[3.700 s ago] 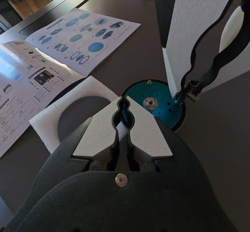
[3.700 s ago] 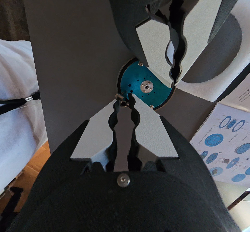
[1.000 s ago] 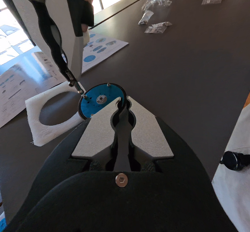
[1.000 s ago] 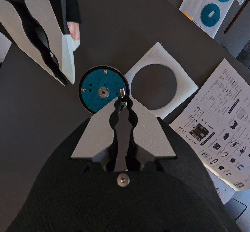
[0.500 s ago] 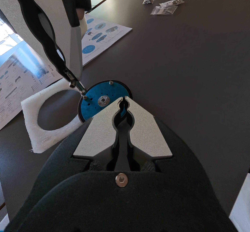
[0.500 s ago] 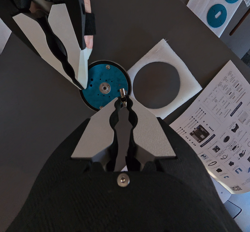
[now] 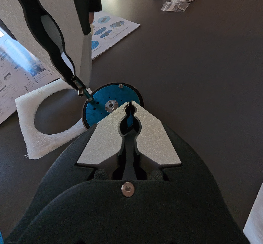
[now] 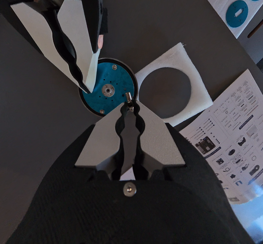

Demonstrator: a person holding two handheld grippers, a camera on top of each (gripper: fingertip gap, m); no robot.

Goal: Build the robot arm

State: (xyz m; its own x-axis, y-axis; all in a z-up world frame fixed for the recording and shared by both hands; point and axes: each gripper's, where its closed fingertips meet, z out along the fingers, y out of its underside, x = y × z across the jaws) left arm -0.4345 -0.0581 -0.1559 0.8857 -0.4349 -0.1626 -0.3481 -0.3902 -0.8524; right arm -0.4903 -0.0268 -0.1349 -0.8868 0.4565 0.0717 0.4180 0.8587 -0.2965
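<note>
A round blue disc [image 7: 123, 95] with a silver hub lies in a black ring on the dark table; it also shows in the right wrist view [image 8: 113, 78]. My right gripper [image 8: 129, 105] is shut on a small metal socket tool [image 8: 128, 98], whose tip stands on the disc's edge by the foam. In the left wrist view the right gripper [image 7: 76, 83] comes in from the upper left with the tool [image 7: 84, 92]. My left gripper [image 7: 130, 103] is shut, with its tips over the disc's near rim. In the right wrist view the left gripper [image 8: 86, 90] touches the disc's left edge.
A white foam square [image 7: 35, 144] with a round hole lies against the disc, also in the right wrist view [image 8: 199, 95]. Open printed manuals [image 7: 118, 28] [image 8: 234, 137] lie beyond it. Small bags of screws [image 7: 176, 5] lie far off. A foam sheet with teal parts [image 8: 237, 13] is at the top right. Left tips to right tips: about 7 centimeters. The white foam square [image 7: 35, 144] is about 10 centimeters from my right fingertips.
My left gripper has swung round and moved in until its tips rest on the disc's rim. My right gripper has brought the tool's tip down onto the disc's edge.
</note>
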